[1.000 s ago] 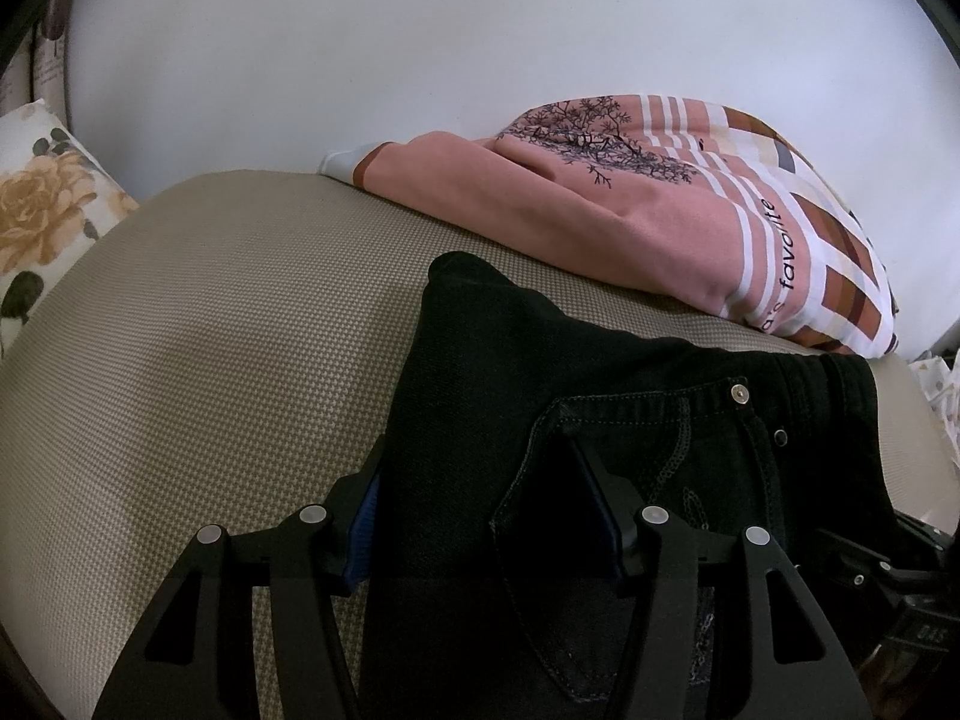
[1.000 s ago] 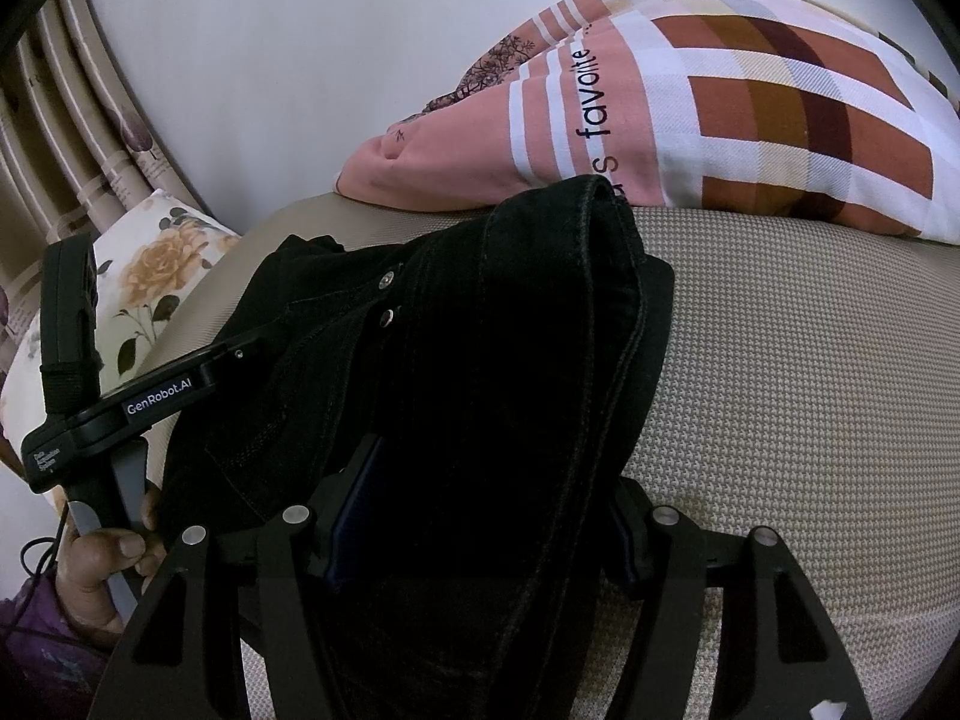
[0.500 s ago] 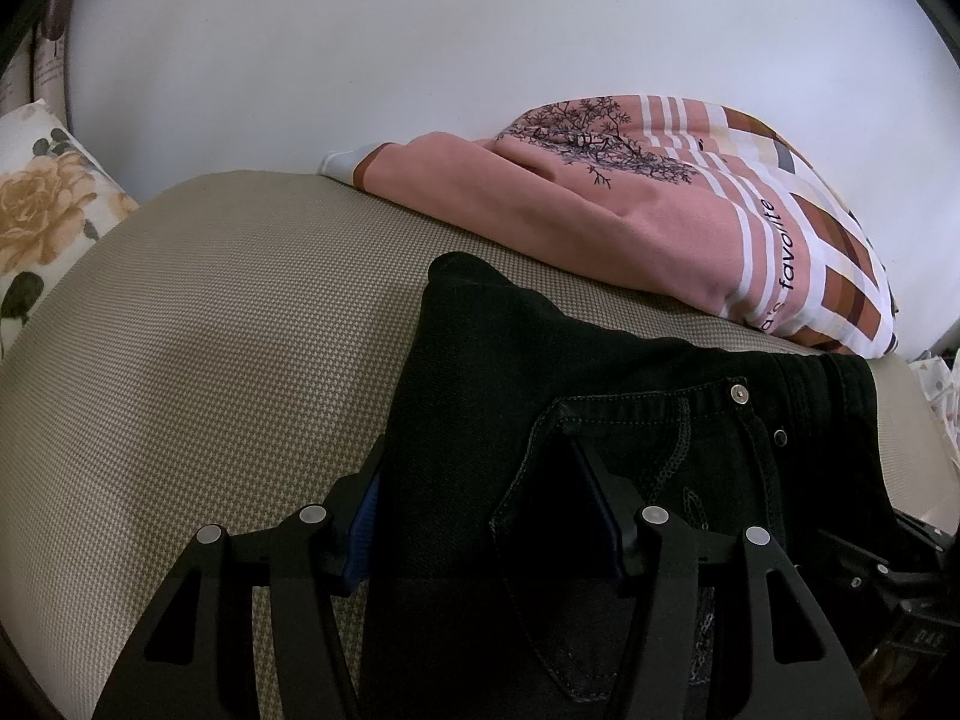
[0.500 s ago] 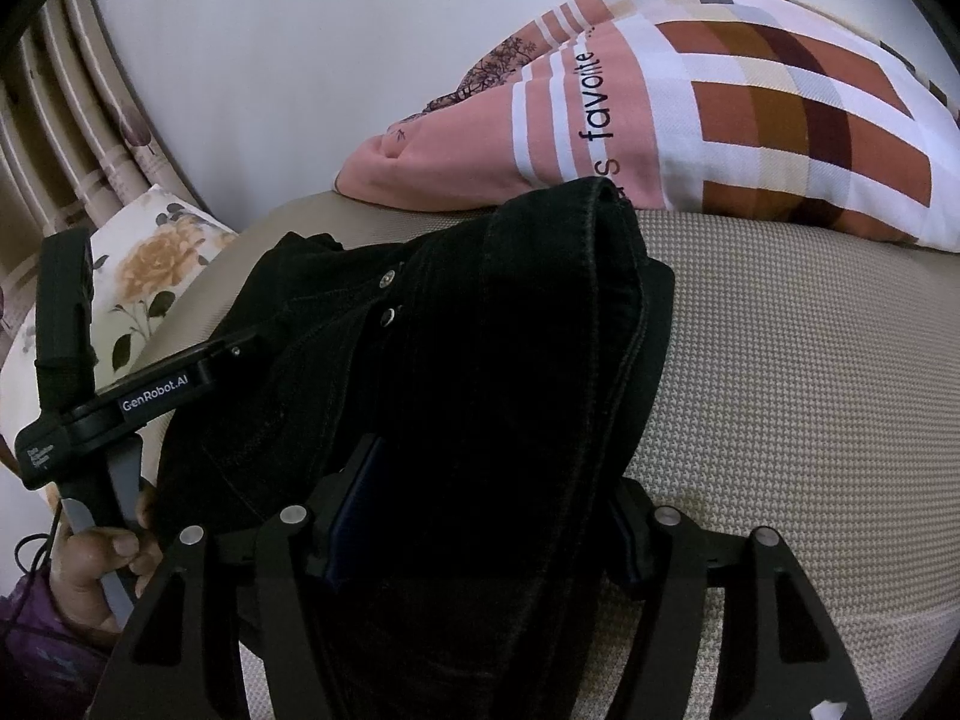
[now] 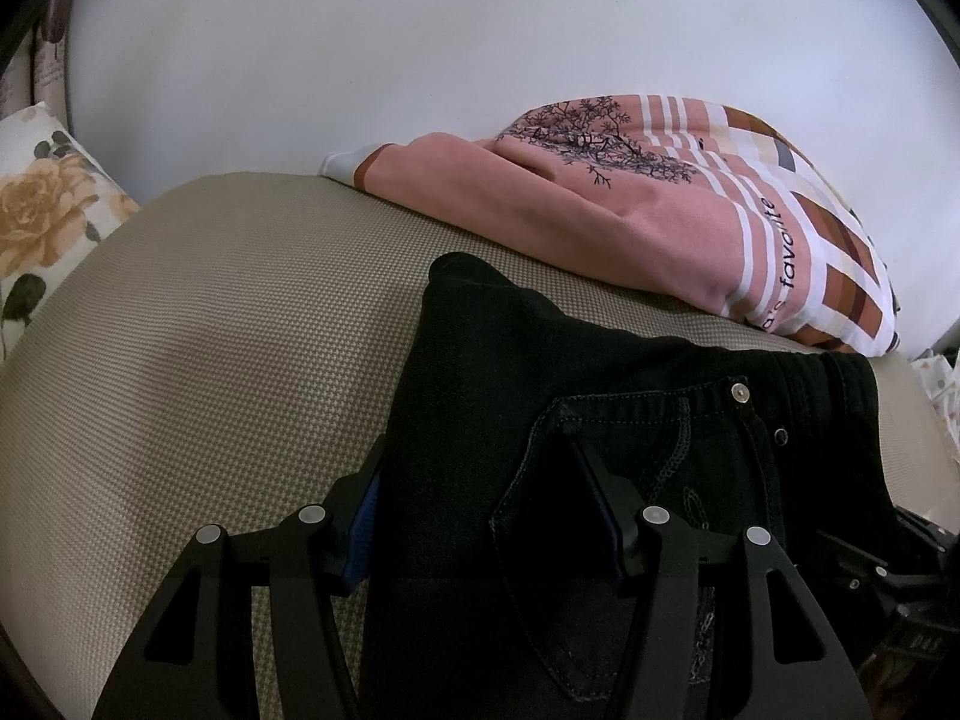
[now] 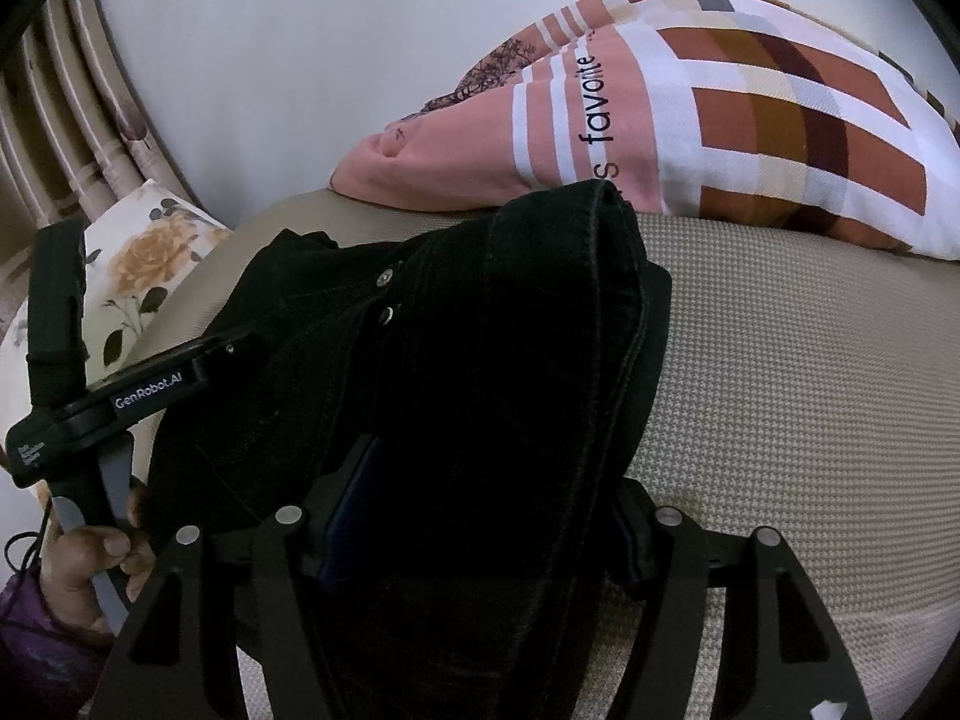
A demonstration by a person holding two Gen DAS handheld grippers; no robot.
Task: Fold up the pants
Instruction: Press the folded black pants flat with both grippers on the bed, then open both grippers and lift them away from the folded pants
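Black pants [image 5: 540, 396] lie folded on a beige woven surface [image 5: 210, 360], waistband and metal button to the right. My left gripper [image 5: 480, 480] has its fingers wide apart around the folded left part of the pants. In the right wrist view the pants [image 6: 480, 360] form a bunched mound, and my right gripper [image 6: 480, 498] straddles its near end, fingers spread and partly buried in cloth. The left gripper's body [image 6: 120, 396] and the hand holding it show at the left there.
A pink and plaid pillow [image 5: 690, 222] lies against the white wall behind the pants, also in the right wrist view [image 6: 720, 120]. A floral cushion [image 5: 42, 210] sits at the left edge. A curtain [image 6: 66, 138] hangs at far left.
Almost nothing has moved. The right wrist view has shifted very slightly; the pants and both grippers keep their places.
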